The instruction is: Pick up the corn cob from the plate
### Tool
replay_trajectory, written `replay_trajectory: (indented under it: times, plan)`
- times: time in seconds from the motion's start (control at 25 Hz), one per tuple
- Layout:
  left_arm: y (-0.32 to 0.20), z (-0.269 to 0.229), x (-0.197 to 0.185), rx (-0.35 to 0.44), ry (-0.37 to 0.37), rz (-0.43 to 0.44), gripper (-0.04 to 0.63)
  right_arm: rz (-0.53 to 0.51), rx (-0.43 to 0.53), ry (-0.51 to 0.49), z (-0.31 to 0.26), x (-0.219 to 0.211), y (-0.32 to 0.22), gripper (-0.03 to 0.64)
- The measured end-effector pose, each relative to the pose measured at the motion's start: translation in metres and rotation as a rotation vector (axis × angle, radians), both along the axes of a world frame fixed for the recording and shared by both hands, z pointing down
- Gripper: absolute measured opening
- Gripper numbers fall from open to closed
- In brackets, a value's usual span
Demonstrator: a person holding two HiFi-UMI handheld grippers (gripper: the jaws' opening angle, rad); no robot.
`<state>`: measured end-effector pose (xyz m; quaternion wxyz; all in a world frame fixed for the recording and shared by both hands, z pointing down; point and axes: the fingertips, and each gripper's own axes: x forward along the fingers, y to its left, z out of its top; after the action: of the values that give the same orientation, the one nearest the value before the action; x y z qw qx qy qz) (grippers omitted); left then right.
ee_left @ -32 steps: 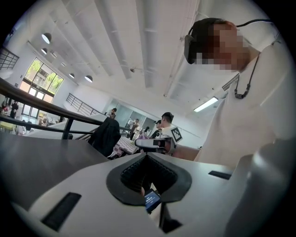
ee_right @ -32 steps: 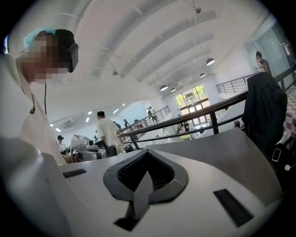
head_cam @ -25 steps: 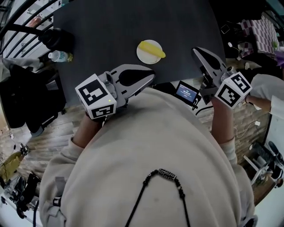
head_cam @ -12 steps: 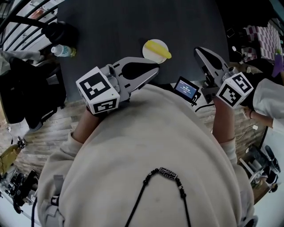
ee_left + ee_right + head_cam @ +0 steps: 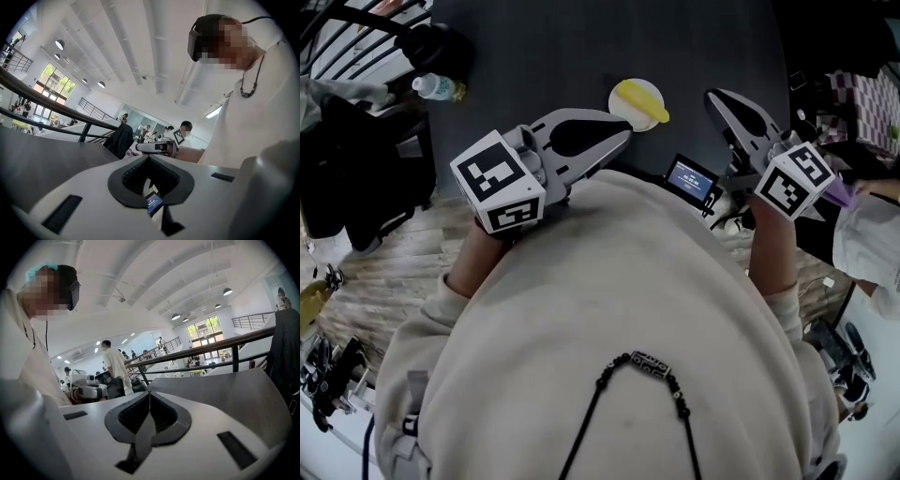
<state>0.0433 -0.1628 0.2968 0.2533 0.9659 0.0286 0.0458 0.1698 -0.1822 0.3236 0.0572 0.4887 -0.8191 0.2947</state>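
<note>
Corn cob (image 5: 639,97) lies on white plate (image 5: 625,113) on dark tabletop (image 5: 581,52); not seen in either gripper view. Left gripper (image 5: 626,137) just beside plate, jaws shut, empty. Right gripper (image 5: 713,97) nr plate, jaws shut, empty. Torso (image 5: 609,309) hides tabletop's near edge.

- Head view: soft, even indoor light. The dark table (image 5: 581,56) shows little detail; the pale sweater (image 5: 609,309) looks bright. Straight lines bow at the edges.
- Both gripper views: a bright white hall, lit by round ceiling lamps (image 5: 59,44) and windows (image 5: 206,329), ringed by black fisheye corners.
- The left gripper (image 5: 149,158), close to the lens, shows no glare.
</note>
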Motion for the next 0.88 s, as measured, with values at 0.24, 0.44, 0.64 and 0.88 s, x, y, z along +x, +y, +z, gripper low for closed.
replay_trajectory:
  times: [0.24, 0.44, 0.64, 0.88]
  plan:
    - [-0.001, 0.002, -0.003, -0.007, -0.003, -0.006, 0.006, -0.011, -0.012, -0.003, 0.005, -0.003, -0.003, 0.017]
    - [-0.006, 0.003, -0.005, -0.011, -0.008, -0.018, 0.006, -0.025, -0.026, -0.008, 0.013, -0.004, -0.008, 0.017]
    - [-0.006, 0.008, -0.009, -0.03, -0.015, -0.042, 0.006, -0.038, -0.05, -0.017, 0.024, -0.005, -0.015, 0.017]
    - [-0.012, 0.013, -0.014, -0.054, -0.015, -0.087, 0.006, -0.051, -0.086, -0.028, 0.037, -0.004, -0.028, 0.017]
